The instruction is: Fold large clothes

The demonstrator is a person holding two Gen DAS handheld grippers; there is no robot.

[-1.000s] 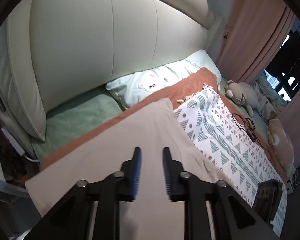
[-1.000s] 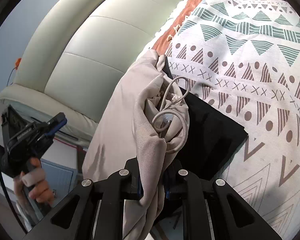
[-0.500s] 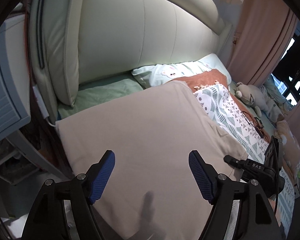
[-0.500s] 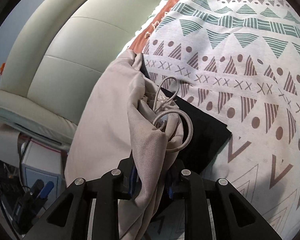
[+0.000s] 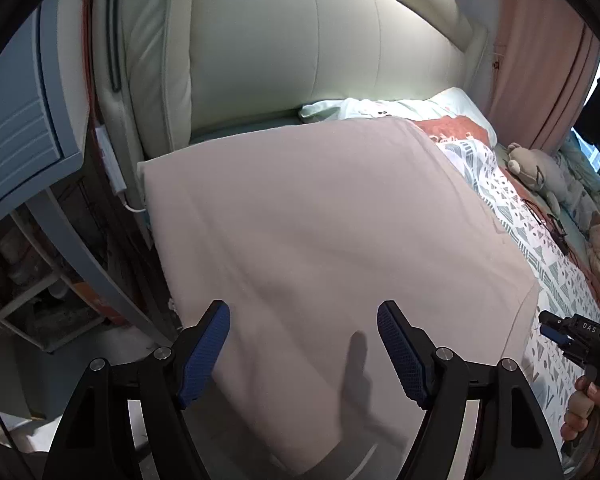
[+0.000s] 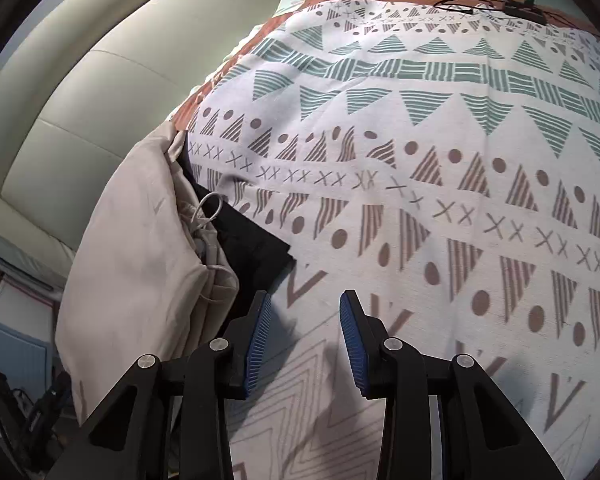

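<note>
A large beige garment (image 5: 320, 232) lies flat and folded on the bed's near corner, filling the middle of the left wrist view. My left gripper (image 5: 304, 344) hovers above its near part, open wide with nothing between the pads. In the right wrist view the same beige garment (image 6: 140, 264) lies at the left with its drawstring (image 6: 206, 210) showing at the folded edge, on top of a black cloth (image 6: 252, 248). My right gripper (image 6: 305, 338) is just right of it over the patterned blanket (image 6: 440, 160), its jaws opening and empty.
A padded cream headboard (image 5: 300, 40) stands behind the bed, with a blue-grey bedside cabinet (image 5: 24, 128) at the left. Pillow (image 5: 400, 106), plush toys (image 5: 540, 168) and black cables (image 6: 500, 2) lie further along the bed. A hand (image 5: 588, 404) holds the other gripper at the right edge.
My right gripper let go of the beige garment's drawstring edge and moved right, off it. My left gripper opened wide and sank towards the garment's near part.
</note>
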